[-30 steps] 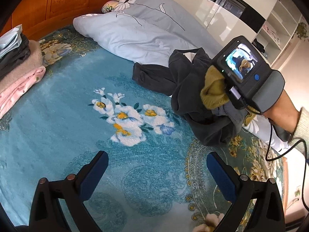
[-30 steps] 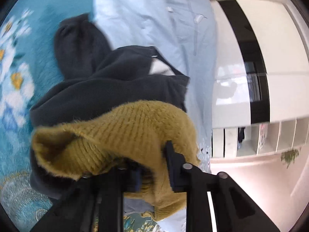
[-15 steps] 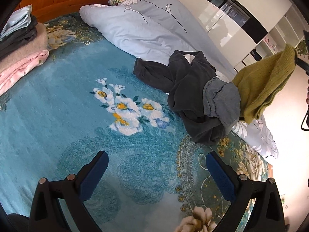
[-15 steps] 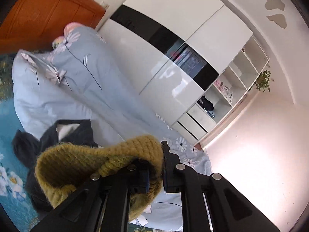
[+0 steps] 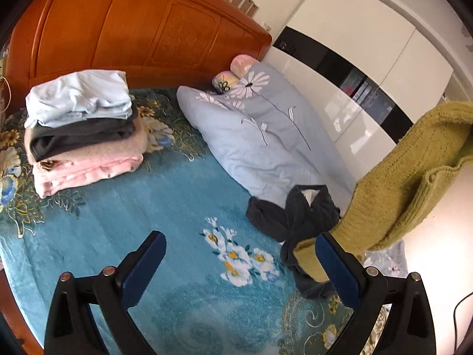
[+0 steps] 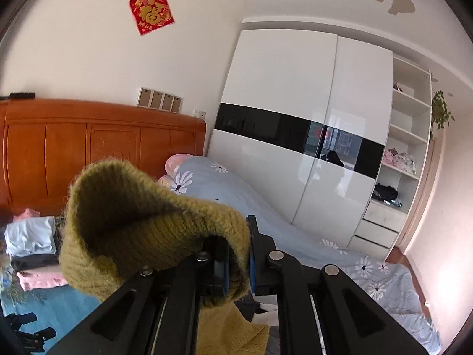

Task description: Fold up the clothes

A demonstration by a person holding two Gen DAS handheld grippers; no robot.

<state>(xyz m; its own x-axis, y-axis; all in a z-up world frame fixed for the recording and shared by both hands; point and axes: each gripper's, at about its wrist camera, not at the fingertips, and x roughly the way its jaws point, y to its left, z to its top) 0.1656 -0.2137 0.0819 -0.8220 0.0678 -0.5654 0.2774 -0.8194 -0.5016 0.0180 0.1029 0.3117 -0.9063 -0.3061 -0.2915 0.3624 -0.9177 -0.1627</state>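
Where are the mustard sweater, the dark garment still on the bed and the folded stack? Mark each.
mustard sweater [image 5: 396, 177]: left wrist view, hanging knit body.
dark garment [image 5: 292, 219]: left wrist view, crumpled middle.
folded stack [image 5: 79, 97]: left wrist view, top pale-blue layer.

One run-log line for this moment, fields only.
right gripper: shut on mustard sweater, lifted | left gripper: open, empty, over blue blanket | dark garment: unfolded | folded stack: by headboard

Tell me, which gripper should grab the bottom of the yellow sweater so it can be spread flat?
Probably the left gripper: it's open, with the yellow sweater hanging beside its right finger. The right gripper is shut on the sweater.
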